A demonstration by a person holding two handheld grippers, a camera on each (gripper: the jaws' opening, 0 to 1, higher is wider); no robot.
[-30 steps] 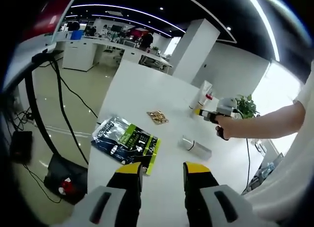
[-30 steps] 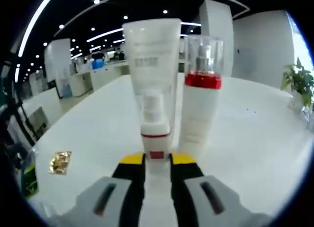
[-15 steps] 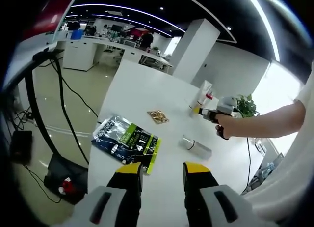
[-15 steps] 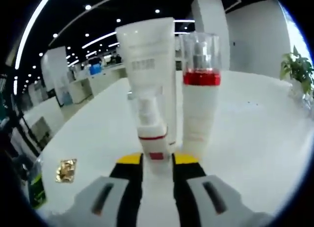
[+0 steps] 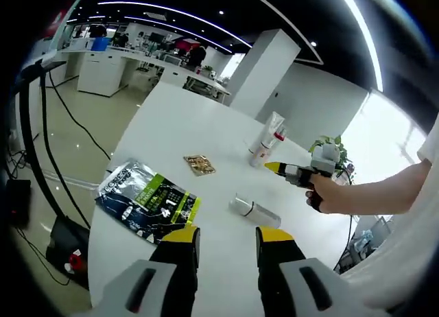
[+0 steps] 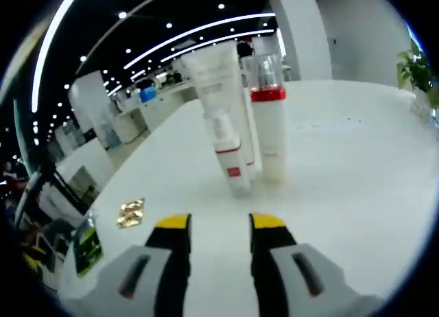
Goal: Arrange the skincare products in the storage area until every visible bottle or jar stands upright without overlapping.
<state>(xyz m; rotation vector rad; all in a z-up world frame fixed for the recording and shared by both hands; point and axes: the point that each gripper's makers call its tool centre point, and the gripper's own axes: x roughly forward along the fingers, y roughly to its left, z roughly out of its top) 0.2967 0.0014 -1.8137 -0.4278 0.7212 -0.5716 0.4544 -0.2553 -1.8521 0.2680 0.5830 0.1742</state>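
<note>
Left gripper view: the left gripper [image 5: 224,236] rises from the bottom centre of the frame, its yellow-tipped jaws parted with nothing between them, above a white tabletop [image 5: 185,125]. A dark sachet with green print [image 5: 146,200] lies flat at lower left, just beyond the jaw tips. A small gold packet [image 5: 199,165] lies near the centre. A silver-capped bottle [image 5: 254,210] lies on its side right of centre, well apart from the other products. At upper right of centre a white tube [image 5: 269,130] and a red-collared bottle [image 5: 261,151] stand close together. The right gripper [image 5: 273,167], held by a hand [image 5: 322,195] entering from the right edge, points at this pair, with its tips just short of them.

Right gripper view: the right gripper [image 6: 219,222] occupies the bottom centre, jaws apart and empty. Beyond the tips, at upper centre, stand three products in a tight cluster: the white tube [image 6: 221,97], inverted on its cap; a small white bottle with a red band [image 6: 229,156] leaning in front of it; and the red-collared bottle [image 6: 267,121] with a clear cap, upright to the right. The gold packet [image 6: 130,212] lies at left, and the sachet [image 6: 86,245] at the lower left edge.
</note>
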